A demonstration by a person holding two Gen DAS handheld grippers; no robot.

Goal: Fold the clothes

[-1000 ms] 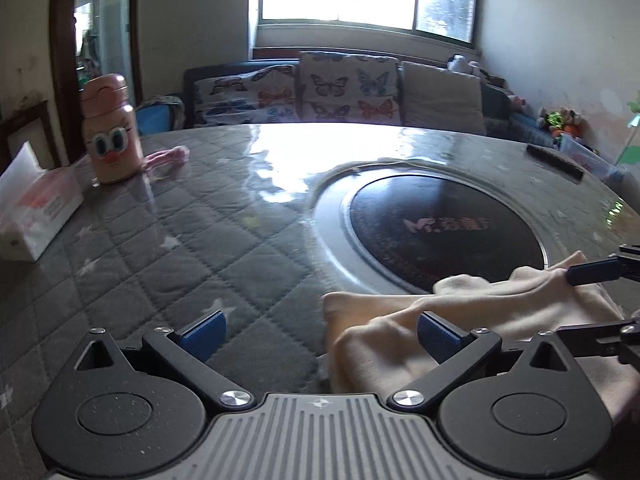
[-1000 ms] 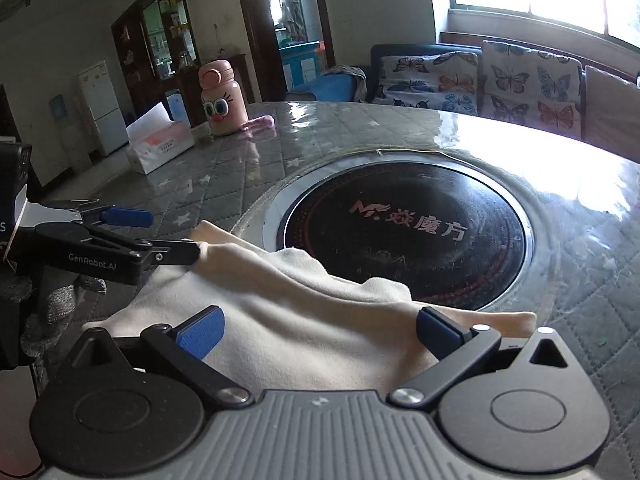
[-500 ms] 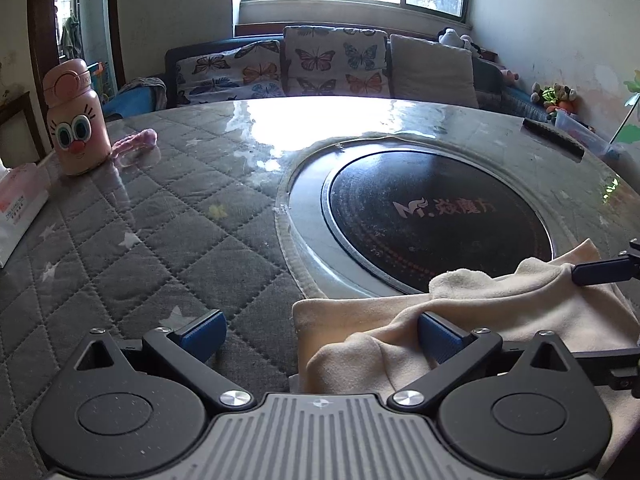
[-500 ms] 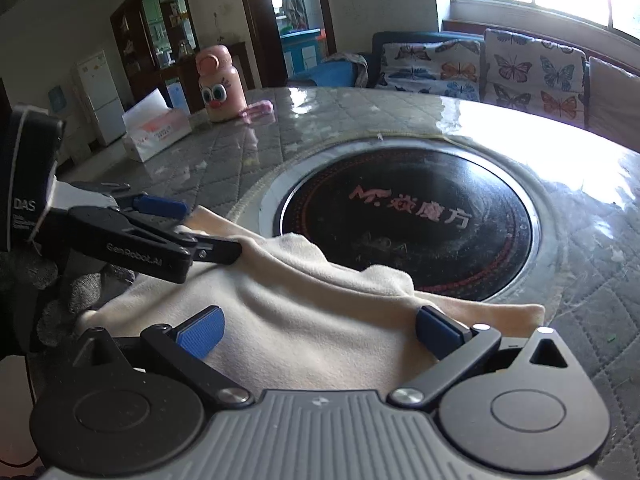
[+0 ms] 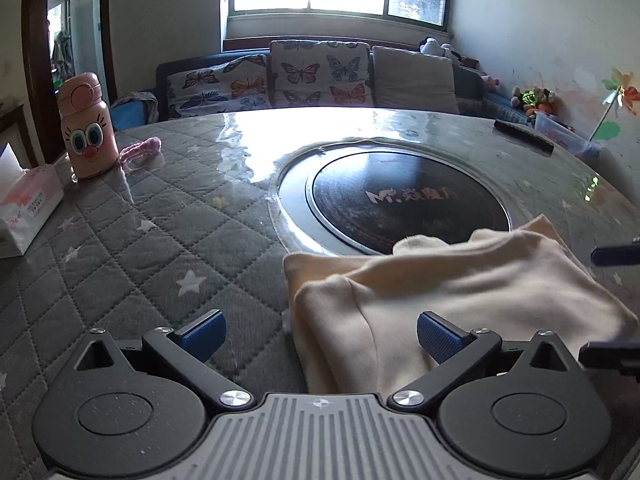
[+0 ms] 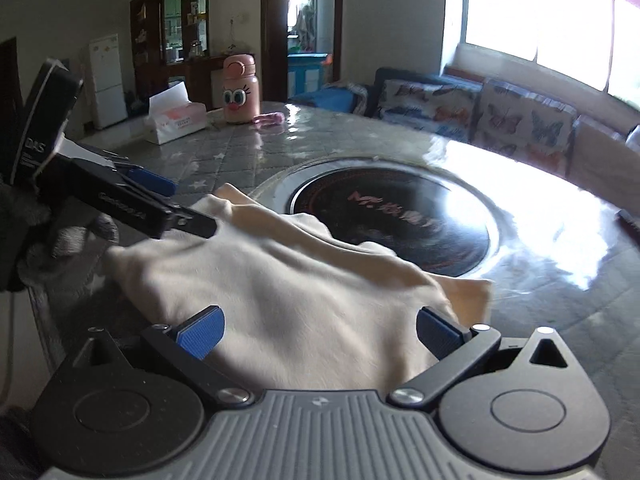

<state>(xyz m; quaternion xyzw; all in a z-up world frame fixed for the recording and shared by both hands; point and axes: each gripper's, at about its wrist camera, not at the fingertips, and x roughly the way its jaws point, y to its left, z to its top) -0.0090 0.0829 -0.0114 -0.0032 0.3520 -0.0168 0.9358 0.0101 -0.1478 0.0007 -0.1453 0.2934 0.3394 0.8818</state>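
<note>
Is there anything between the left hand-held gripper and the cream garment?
Nothing visible. The left hand-held gripper is open with the cream garment lying directly ahead between its fingers.

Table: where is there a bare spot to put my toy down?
The quilted table is bare between the tissue box, the pink bottle and the round cooktop. The near right side is crowded: the cream cloth lies there with both open tongs over it.

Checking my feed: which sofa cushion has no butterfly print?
The plain beige cushion, rightmost on the sofa; the other cushions carry butterflies.
</note>
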